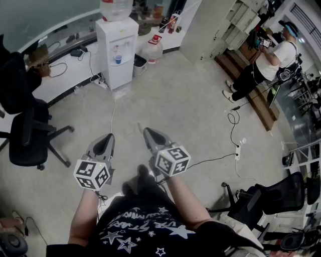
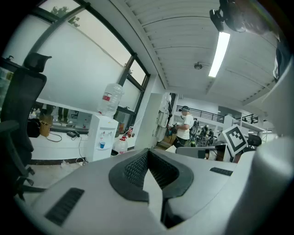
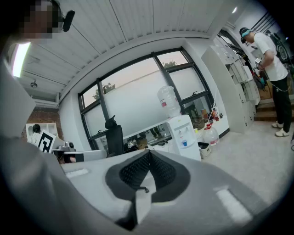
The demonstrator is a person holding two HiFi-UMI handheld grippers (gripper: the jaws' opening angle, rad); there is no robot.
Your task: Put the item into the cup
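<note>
The ground is a pale, speckled floor [image 1: 190,108], seen steeply from above. At 9 o'clock in the head view stands a black office chair [image 1: 27,135], with a long white counter [image 1: 62,75] curving behind it. At 11 o'clock is a white water dispenser [image 1: 117,50] with a bottle [image 1: 116,9] on top, cut off by the upper edge. Spare water jugs [image 1: 152,49] sit just beside it on the floor.

Low in the middle, the left gripper [image 1: 108,138] points to 12 o'clock, its marker cube [image 1: 92,174] nearer the body. In the left gripper view its ribbed pads [image 2: 135,167] meet at the tip. It is clenched with nothing between them.

The right gripper [image 1: 146,131] sits just beside it. Its own cube [image 1: 172,160] faces up. In the right gripper view its pads [image 3: 133,170] are likewise pressed together on nothing. Below both are the holder's bare forearms and a dark shirt with white stars [image 1: 140,226].

At 1 o'clock rises a white cabinet block [image 1: 210,25]. At 2 o'clock a person in a white top [image 1: 261,62] stands by a wooden step [image 1: 251,98]. A cable runs to a power strip [image 1: 237,150] at 3 o'clock, and a second black chair [image 1: 273,198] is at 4 o'clock.

The cup and the item cannot be found in any view. The gripper bodies fill the lower half of both gripper views, so anything below them is hidden. Small things on the counter are too small to name.
</note>
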